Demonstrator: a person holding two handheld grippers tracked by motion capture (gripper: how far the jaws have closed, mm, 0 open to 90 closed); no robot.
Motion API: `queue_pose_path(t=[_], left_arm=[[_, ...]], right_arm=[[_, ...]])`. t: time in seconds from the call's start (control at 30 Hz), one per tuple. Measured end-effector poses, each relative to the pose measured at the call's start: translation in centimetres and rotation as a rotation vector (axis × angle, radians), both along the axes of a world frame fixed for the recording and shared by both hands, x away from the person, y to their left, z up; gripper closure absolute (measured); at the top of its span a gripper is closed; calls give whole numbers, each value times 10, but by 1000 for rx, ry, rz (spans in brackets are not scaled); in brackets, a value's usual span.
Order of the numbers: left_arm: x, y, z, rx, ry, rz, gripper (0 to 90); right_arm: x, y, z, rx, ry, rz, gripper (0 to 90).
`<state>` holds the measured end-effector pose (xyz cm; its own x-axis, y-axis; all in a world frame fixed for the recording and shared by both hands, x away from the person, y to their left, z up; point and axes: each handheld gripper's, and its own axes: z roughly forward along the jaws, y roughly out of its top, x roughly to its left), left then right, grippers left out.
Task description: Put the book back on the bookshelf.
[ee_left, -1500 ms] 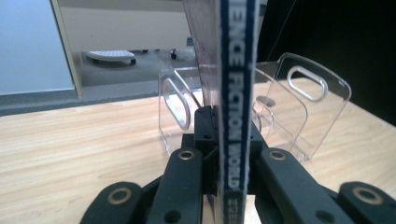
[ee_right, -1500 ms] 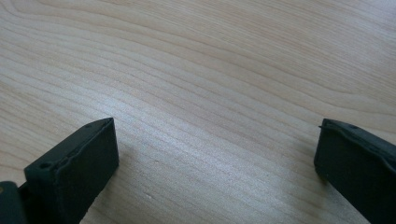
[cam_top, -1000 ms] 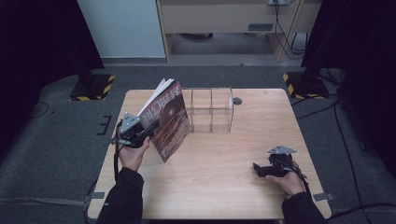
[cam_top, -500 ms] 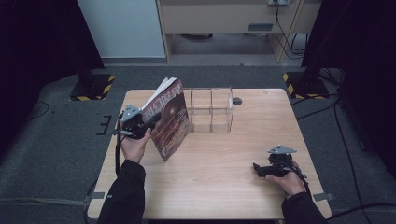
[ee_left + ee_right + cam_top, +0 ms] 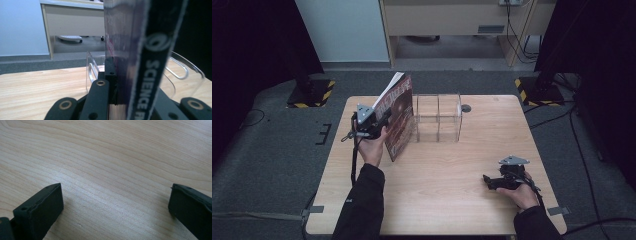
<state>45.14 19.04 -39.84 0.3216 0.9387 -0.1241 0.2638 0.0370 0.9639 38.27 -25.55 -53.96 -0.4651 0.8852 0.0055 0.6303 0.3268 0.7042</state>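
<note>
Your left gripper [image 5: 379, 122] is clamped on a magazine [image 5: 398, 117], its jaws having just finished closing on it, and holds it upright on edge above the wooden table [image 5: 442, 185], just left of the clear acrylic rack [image 5: 438, 117]. In the left gripper view the magazine [image 5: 140, 62] is pinched between the black jaws, its spine facing you. The rack stands near the table's far edge; through its clear walls you can see two compartments split by a divider, and both look empty. The magazine is close beside the rack's left end but outside it; whether they touch, you cannot tell. Your right gripper [image 5: 497, 181] rests low at the near right of the table, well apart from the rack. Its jaws stand wide apart over bare wood [image 5: 112, 170], holding nothing.
</note>
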Motion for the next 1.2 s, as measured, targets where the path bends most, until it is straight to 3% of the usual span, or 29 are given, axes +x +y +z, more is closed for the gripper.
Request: queue_pose_path(t=[0.17,0.3,0.43,0.57,0.8,1.07,1.2], left_arm=[[9,-5,-2,3,-5,20,836],[15,-6,0,-34,-31,44,835],[22,-10,-3,-40,-42,67,835],[28,-16,-8,-9,-58,82,835],[35,-21,-14,4,-71,92,833],[27,-14,-14,53,-42,78,782],[21,-11,-15,81,-48,72,752]], right_arm=[[0,0,0,0,0,0,3],[0,0,0,0,1,2,3],[0,0,0,1,1,2,3],[0,0,0,1,1,3,3],[0,0,0,1,1,3,3],[0,1,0,2,3,7,3],[0,1,0,2,2,7,3]])
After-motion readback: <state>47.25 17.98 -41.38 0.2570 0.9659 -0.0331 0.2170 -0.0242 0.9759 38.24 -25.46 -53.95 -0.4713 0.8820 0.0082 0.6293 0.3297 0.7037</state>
